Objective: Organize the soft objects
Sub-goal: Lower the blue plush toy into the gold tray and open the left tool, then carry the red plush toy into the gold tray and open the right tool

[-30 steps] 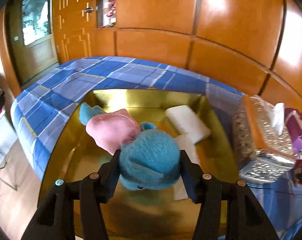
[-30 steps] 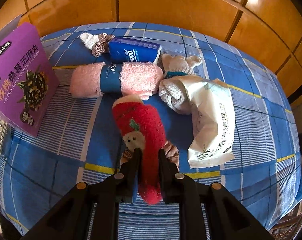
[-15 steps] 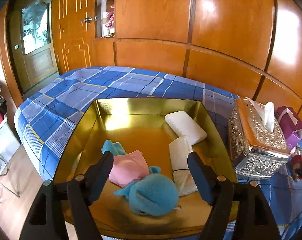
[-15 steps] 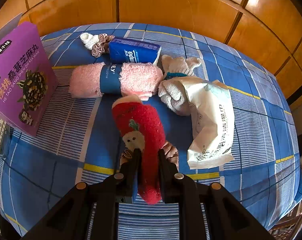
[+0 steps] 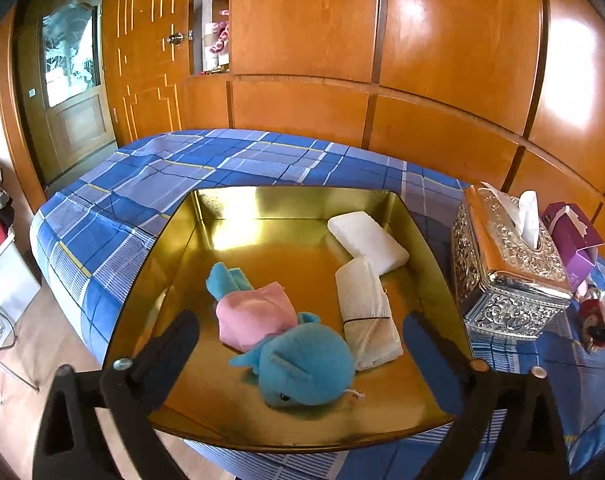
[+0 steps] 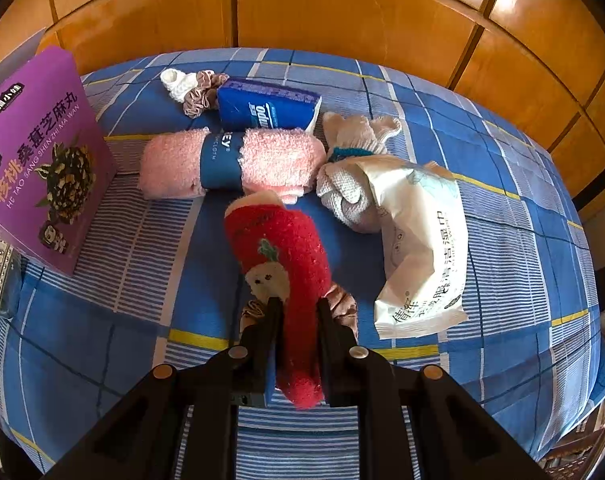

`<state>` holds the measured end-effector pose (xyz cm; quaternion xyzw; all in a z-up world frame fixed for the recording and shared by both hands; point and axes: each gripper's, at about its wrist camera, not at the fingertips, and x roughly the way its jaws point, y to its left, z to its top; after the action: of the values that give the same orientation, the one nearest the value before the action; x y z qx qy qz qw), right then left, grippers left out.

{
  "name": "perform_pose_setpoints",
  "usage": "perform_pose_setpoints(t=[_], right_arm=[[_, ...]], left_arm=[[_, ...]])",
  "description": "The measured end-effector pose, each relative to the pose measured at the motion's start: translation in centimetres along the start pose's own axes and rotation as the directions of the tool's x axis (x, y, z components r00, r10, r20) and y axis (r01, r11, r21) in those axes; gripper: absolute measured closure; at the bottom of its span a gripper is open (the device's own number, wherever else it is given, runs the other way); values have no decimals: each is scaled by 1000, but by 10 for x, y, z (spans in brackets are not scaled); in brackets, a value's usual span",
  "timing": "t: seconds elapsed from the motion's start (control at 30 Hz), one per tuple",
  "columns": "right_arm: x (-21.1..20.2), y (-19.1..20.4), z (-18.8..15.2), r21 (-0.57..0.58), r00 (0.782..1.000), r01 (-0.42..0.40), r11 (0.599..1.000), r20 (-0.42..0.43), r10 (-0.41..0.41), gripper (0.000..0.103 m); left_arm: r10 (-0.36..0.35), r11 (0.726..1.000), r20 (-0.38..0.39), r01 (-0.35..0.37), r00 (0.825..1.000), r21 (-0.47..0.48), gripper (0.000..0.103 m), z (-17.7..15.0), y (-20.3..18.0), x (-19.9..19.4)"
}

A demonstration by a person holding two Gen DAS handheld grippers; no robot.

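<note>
The left gripper (image 5: 302, 332) hangs over a gold tray (image 5: 430, 248), its jaws opening wide with the pads clear of a blue plush toy (image 5: 302, 364), which lies on the tray floor near the front edge between the two spread fingers (image 5: 174, 340). A pink cloth (image 5: 254, 316) with a blue end rests against the toy on its far side. To the right of them in the tray lie a folded white cloth (image 5: 366, 312) and, behind it toward the far right corner, a white pad (image 5: 368, 240); the two touch at one end. The tray sits on a table covered in a blue checked cloth (image 5: 150, 184), with an ornate silver tissue box (image 5: 506, 272) just beside its right wall and a purple box (image 5: 574, 240) beyond that.

The right gripper (image 6: 298, 308) points steeply down at the same checked cloth, jaws closed narrow on a red fuzzy sock (image 6: 282, 256) with a white figure on it; the sock runs up between the fingers and away from the camera. A brownish scrunchie (image 6: 342, 304) shows under the sock on either side of the fingers. Just beyond the sock's far end lies a rolled pink towel (image 6: 270, 156) with a dark blue band. Behind the towel are a blue tissue pack (image 6: 266, 104), a second scrunchie (image 6: 200, 94) and a small white knitted item (image 6: 176, 82). To the right, a white wet-wipes packet (image 6: 422, 236) overlaps a bundle of pale knitted cloths (image 6: 350, 140).
</note>
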<state>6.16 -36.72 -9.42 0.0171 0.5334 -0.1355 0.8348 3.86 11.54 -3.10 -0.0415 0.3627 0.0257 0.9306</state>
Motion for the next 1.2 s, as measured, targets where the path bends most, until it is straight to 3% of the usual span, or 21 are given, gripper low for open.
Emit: perform_pose_setpoints(t=[0.17,0.33,0.47,0.63,0.83,0.93,1.03,1.13,1.2], right_arm=[[-17,-6,3,64,998,-38,997,53,35,88],[-46,-16,23,143,991,-96,985,109,81,88],[-63,-22,56,196,981,-168,966,130,144,88],[-83,3,103,183,969,-210,960,168,180,88],[-116,80,162,59,936,-276,959,245,254,88],[-131,137,178,-49,899,-356,933,256,357,88],[-144,201,169,-185,846,-451,873,224,484,88],[-148,270,135,-339,801,-529,778,104,589,88],[-145,301,108,-404,792,-549,731,27,610,88]], left_arm=[[-1,1000,-5,1,1000,-9,0,-2,-1,3],[-53,998,18,53,998,-26,0,-1,0,0],[-69,998,33,69,997,-11,0,1,-2,-3],[-39,999,49,39,998,6,0,4,-3,-6],[8,1000,89,-9,996,6,0,11,6,-11],[50,999,111,-50,993,0,0,15,13,-13],[103,995,125,-100,987,-29,0,20,27,-14],[160,986,131,-152,978,-70,0,26,44,-14],[201,976,129,-188,971,-109,0,29,59,-14]])
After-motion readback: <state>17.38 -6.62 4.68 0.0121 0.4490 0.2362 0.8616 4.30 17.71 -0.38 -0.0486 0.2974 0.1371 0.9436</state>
